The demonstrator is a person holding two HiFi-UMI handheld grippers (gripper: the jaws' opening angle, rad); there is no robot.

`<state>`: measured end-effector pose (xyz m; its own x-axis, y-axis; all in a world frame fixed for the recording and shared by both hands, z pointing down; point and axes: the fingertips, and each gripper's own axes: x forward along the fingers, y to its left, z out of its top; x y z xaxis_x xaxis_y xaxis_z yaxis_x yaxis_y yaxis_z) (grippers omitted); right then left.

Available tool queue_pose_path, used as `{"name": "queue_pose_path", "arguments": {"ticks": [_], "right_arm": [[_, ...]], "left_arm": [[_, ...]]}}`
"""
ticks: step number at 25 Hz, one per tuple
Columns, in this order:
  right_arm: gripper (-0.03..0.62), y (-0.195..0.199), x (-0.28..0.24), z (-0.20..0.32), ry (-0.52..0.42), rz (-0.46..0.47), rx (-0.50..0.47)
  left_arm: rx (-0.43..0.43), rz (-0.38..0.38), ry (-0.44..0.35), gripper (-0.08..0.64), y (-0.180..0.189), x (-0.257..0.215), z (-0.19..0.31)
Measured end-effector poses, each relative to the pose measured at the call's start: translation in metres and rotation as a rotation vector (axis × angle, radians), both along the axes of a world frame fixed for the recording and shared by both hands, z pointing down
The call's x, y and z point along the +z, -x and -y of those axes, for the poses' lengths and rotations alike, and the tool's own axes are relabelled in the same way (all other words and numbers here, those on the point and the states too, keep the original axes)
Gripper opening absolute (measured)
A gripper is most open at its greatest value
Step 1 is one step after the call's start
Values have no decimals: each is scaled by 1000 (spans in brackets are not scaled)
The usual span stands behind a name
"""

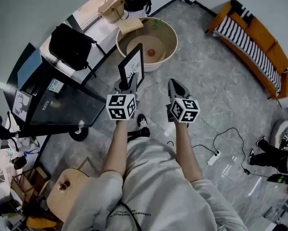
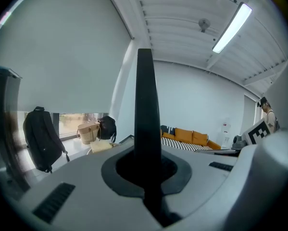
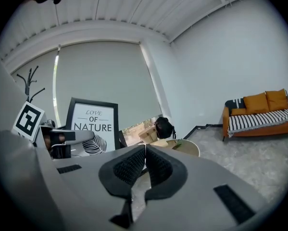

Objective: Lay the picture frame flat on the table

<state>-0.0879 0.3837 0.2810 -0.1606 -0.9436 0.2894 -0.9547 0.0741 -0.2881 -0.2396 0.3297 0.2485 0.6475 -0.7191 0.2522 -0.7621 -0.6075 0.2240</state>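
Left gripper view shows me the picture frame [image 2: 144,100] edge-on, a dark bar running straight up out of the clamp. Its long axis stands vertical and its lower edge sits between the pads. The left gripper [image 1: 128,84] is closed tight on that lower edge. In the head view the frame rises above it, in the air and off any surface, with its printed face turned toward the right gripper [image 1: 175,86]. That one rides just beside the left, jaws pressed together on nothing, and the right gripper view reads the print face-on at its left. Ahead of both hands, beyond the frame's top edge, lies the round beige table [image 1: 174,32]. I judge the left hand must carry the frame forward, then tip its top away and down until the back lies on the tabletop.
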Motion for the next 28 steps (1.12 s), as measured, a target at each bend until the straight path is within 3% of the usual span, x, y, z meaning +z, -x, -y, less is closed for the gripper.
{"name": "queue_pose_path", "arguments": {"ticks": [11, 17, 28], "right_arm": [[34, -9, 25, 79, 90, 33, -14], [35, -19, 27, 124, 76, 77, 0], [34, -59, 46, 151, 98, 122, 64]], "left_arm": [[-21, -39, 64, 28, -12, 24, 77], [-44, -61, 72, 28, -14, 31, 121], [-25, -50, 137, 28, -44, 58, 158]]}}
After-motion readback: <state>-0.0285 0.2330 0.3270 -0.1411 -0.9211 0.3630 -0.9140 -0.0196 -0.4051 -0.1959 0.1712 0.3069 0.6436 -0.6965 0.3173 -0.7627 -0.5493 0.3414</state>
